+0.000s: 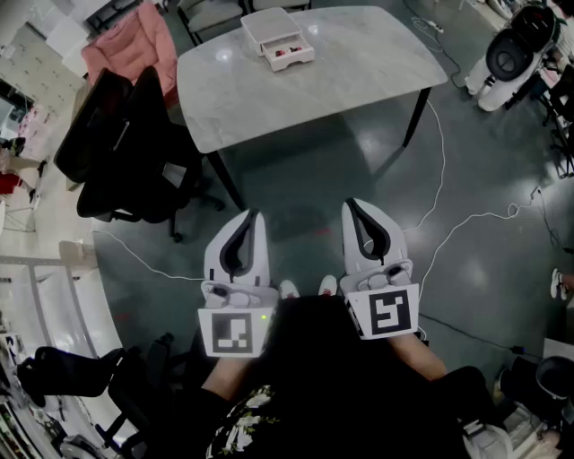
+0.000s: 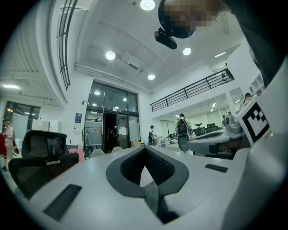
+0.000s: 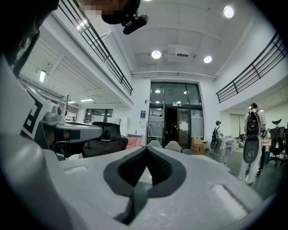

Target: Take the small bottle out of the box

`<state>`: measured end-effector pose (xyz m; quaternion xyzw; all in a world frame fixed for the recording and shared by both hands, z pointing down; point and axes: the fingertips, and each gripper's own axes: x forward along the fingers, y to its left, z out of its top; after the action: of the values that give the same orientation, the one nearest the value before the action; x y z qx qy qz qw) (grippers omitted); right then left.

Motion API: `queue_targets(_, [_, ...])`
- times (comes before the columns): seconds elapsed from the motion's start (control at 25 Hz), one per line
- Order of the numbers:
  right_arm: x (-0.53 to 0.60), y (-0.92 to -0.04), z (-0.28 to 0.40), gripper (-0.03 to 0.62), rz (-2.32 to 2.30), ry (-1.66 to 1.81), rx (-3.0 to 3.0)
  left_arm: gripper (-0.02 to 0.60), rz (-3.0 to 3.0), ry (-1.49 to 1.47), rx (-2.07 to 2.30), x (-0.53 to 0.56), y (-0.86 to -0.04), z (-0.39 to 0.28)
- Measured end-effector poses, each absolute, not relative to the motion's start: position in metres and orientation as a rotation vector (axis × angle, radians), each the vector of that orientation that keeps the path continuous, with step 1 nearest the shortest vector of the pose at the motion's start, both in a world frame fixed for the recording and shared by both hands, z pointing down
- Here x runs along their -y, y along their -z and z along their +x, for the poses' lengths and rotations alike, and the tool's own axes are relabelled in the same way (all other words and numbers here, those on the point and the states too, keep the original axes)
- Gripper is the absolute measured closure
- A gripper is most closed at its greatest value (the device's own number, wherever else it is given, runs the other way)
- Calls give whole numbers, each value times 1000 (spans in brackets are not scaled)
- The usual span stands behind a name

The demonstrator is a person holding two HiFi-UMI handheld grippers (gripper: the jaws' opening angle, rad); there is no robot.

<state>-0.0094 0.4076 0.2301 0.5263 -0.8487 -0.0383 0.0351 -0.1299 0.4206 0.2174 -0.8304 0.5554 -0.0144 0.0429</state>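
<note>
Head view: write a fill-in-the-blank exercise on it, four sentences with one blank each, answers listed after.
1. The white box stands on the table near its ____ edge, away from the person.
2. The left gripper and the right gripper both have their jaws ____.
3. Between each gripper's jaws there is ____.
4. In the head view, the black office chair stands at the table's ____ side.

Missing words: far; shut; nothing; left
</note>
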Motion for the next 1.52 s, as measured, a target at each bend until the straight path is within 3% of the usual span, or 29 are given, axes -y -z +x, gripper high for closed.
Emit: queue_targets(1.52, [-408,-241,33,599,1556,45,2687,578,-2575,97,-1680,-412,-230,-77])
